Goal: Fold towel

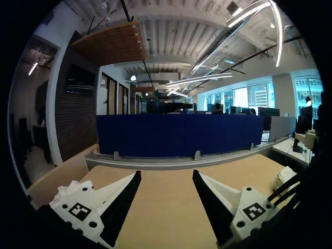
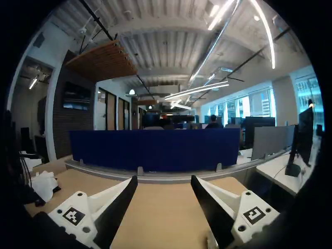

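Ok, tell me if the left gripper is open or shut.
Open. The left gripper has its fingers spread wide apart, with wooden table visible between them.

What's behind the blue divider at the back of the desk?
Above the blue divider, monitor tops and a seated person's head show. Anything lower behind it is covered.

The light wooden table (image 1: 166, 203) bears a white folded stack (image 1: 285, 175) at four o'clock in the left gripper view. In the right gripper view, a crumpled white cloth (image 2: 45, 185) lies at eight o'clock.
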Motion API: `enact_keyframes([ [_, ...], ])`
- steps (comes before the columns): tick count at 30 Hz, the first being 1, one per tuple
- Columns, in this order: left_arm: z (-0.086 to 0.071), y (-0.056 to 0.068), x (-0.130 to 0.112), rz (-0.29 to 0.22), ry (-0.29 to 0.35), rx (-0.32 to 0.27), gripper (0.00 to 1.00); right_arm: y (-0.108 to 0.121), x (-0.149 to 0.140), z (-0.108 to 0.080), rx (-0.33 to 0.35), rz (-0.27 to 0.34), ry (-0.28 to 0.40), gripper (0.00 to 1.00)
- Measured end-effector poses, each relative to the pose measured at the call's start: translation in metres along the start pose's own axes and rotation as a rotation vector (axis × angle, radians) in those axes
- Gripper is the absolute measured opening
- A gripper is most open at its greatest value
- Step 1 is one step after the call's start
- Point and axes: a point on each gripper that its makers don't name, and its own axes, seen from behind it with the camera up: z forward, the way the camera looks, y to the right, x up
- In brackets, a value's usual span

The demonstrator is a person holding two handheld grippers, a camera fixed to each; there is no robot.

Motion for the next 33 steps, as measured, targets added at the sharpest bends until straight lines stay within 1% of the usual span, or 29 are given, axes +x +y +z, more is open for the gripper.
enact_keyframes([
  [5,0.004,0.0,0.0,0.037,0.017,0.006,0.92,-0.008,0.002,0.001,0.009,0.032,-0.003,1.0],
  [8,0.006,0.0,-0.001,0.063,0.028,0.012,0.92,-0.015,0.005,0.001,0.017,0.036,-0.004,1.0],
  [12,0.008,0.001,-0.004,0.094,0.045,0.02,0.92,-0.021,0.008,0.001,0.021,0.027,-0.003,1.0],
  [18,0.009,0.004,-0.014,0.142,0.065,0.022,0.92,-0.032,0.008,0.003,0.031,0.002,-0.021,1.0],
  [21,0.008,0.003,-0.019,0.159,0.079,0.024,0.92,-0.036,0.01,0.004,0.033,-0.013,-0.029,1.0],
  [24,0.007,0.001,-0.024,0.158,0.096,0.032,0.92,-0.037,0.012,0.005,0.03,-0.018,-0.033,1.0],
  [26,0.007,0.0,-0.03,0.148,0.099,0.034,0.92,-0.037,0.013,0.005,0.024,-0.016,-0.032,1.0],
  [33,0.006,-0.01,-0.062,0.115,0.093,0.048,0.92,-0.03,0.01,0.008,-0.002,0.003,-0.025,1.0],
])
